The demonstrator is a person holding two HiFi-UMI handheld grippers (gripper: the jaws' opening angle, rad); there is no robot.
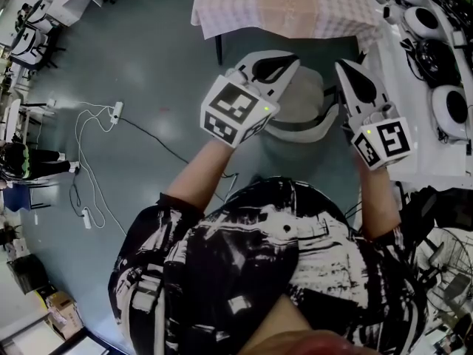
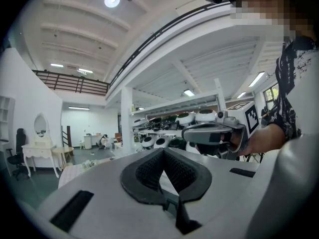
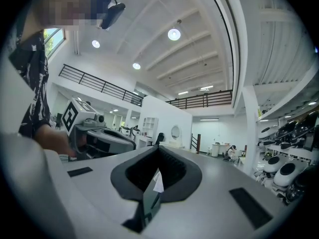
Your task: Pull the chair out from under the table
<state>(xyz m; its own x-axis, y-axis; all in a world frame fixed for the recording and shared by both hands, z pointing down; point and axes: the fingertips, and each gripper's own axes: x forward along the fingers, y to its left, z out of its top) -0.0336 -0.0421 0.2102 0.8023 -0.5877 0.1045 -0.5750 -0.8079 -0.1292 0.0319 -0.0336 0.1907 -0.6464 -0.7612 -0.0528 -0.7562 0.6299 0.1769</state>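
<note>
Chair [image 1: 309, 106] stands just in front of the cloth-covered table [image 1: 244, 6], seen in head view only, under left gripper [image 1: 272, 66] and right gripper [image 1: 355, 80]. Gripper views show only hall and ceiling, each claw closed on nothing.

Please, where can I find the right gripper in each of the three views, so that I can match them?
Head view: the right gripper is right of centre, pointing up the picture, beside the chair.
Left gripper view: centre right, seen from the side.
Right gripper view: its own body fills the bottom, jaws together.
Shared landmark: the round white devices.
</note>
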